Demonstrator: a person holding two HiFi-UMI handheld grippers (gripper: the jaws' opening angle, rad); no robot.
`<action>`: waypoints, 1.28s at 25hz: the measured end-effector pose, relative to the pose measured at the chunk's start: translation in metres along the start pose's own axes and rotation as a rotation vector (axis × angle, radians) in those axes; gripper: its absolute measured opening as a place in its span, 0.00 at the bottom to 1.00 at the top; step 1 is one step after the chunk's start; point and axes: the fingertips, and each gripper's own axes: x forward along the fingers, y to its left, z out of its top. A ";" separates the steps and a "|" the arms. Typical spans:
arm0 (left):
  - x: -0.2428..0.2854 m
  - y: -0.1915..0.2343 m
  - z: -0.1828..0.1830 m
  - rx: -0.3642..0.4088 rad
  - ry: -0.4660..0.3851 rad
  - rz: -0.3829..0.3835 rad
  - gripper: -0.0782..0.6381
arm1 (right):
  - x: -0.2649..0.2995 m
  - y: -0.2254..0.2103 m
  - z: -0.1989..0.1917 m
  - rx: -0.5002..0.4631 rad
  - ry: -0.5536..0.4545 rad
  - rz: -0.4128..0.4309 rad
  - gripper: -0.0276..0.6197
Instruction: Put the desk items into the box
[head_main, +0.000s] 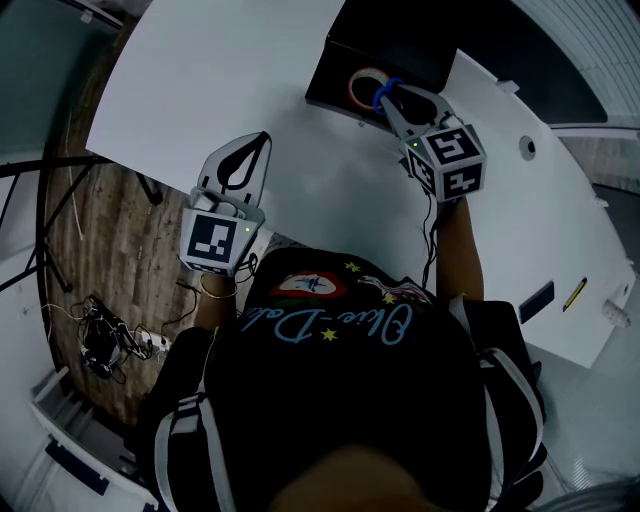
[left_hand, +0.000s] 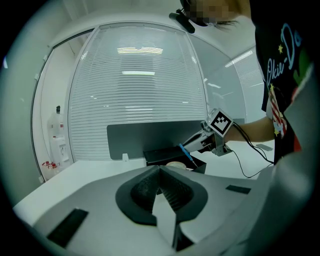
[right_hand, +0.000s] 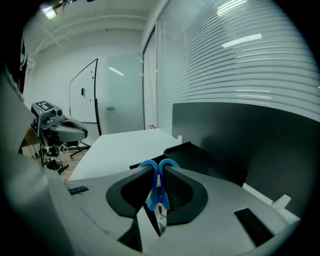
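Note:
A black box (head_main: 335, 75) stands open at the far side of the white desk (head_main: 230, 80), with a tape roll (head_main: 364, 84) inside it. My right gripper (head_main: 392, 102) hangs over the box's right part, shut on blue-handled scissors (head_main: 386, 90). In the right gripper view the blue handles (right_hand: 159, 176) stick up between the pads, with the box (right_hand: 200, 159) just beyond. My left gripper (head_main: 264, 137) hovers over bare desk near the front edge, left of the box, tips together and holding nothing. Its view shows the box (left_hand: 165, 154) and right gripper (left_hand: 192, 146) ahead.
A dark partition panel (left_hand: 145, 135) rises behind the box. On the desk's right end lie a yellow pen (head_main: 574, 294) and a dark flat item (head_main: 536, 300). Cables (head_main: 100, 340) lie on the wooden floor at the left.

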 end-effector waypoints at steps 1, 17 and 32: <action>0.000 0.000 0.000 0.001 -0.004 0.001 0.11 | 0.001 0.000 -0.001 -0.003 0.006 -0.001 0.16; 0.001 0.001 0.004 0.007 -0.012 0.003 0.11 | 0.011 0.004 -0.021 -0.028 0.076 -0.002 0.16; 0.000 -0.001 0.006 0.012 -0.006 -0.002 0.11 | 0.018 0.001 -0.027 -0.017 0.088 -0.016 0.16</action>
